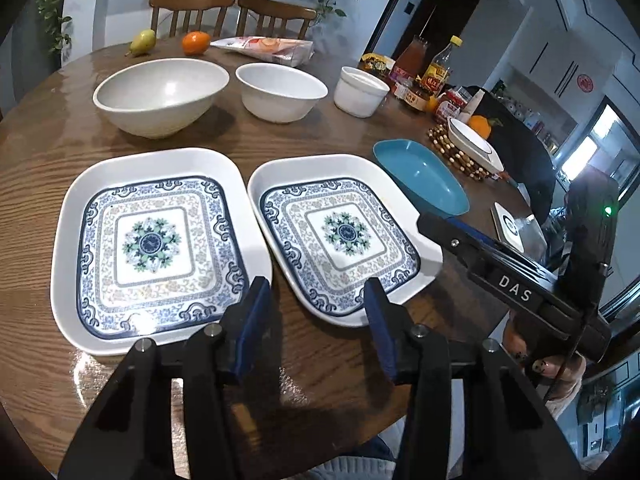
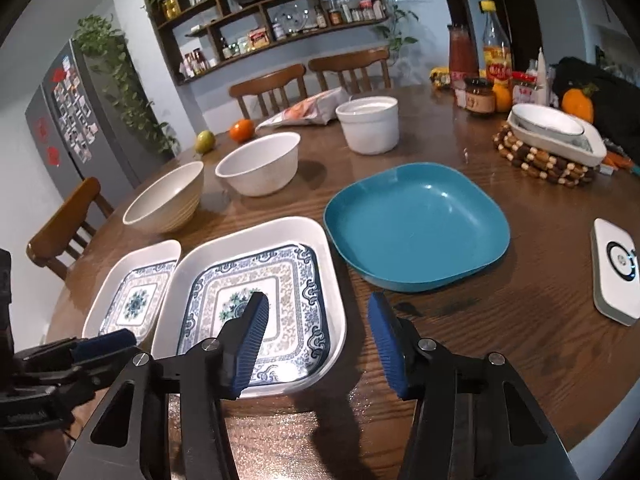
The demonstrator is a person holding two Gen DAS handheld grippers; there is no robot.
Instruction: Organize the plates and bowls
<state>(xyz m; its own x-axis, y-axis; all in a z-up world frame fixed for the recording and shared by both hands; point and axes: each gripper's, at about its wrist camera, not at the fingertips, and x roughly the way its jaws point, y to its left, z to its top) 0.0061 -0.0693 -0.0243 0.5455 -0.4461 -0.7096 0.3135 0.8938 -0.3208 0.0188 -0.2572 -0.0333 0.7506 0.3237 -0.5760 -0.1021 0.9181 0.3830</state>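
Observation:
Two white square plates with blue patterns lie side by side on the round wooden table: the left plate [image 1: 156, 248] [image 2: 134, 300] and the right plate [image 1: 340, 236] [image 2: 260, 300]. A teal plate [image 1: 424, 176] [image 2: 416, 224] lies to their right. Behind stand a large cream bowl [image 1: 160, 96] [image 2: 166, 200], a white bowl [image 1: 280, 92] [image 2: 260, 164] and a white ramekin [image 1: 360, 90] [image 2: 370, 124]. My left gripper [image 1: 316, 300] [image 2: 100, 344] is open and empty, hovering over the near edges of the patterned plates. My right gripper [image 2: 320, 312] [image 1: 432, 226] is open and empty over the right plate's near right corner.
A pear [image 1: 142, 42], an orange [image 1: 195, 42] and a snack bag [image 1: 268, 48] lie at the back. Bottles and jars [image 2: 486, 76], a white dish on a beaded trivet [image 2: 556, 140] and a white device [image 2: 616, 268] are at the right. Chairs [image 1: 232, 12] ring the table.

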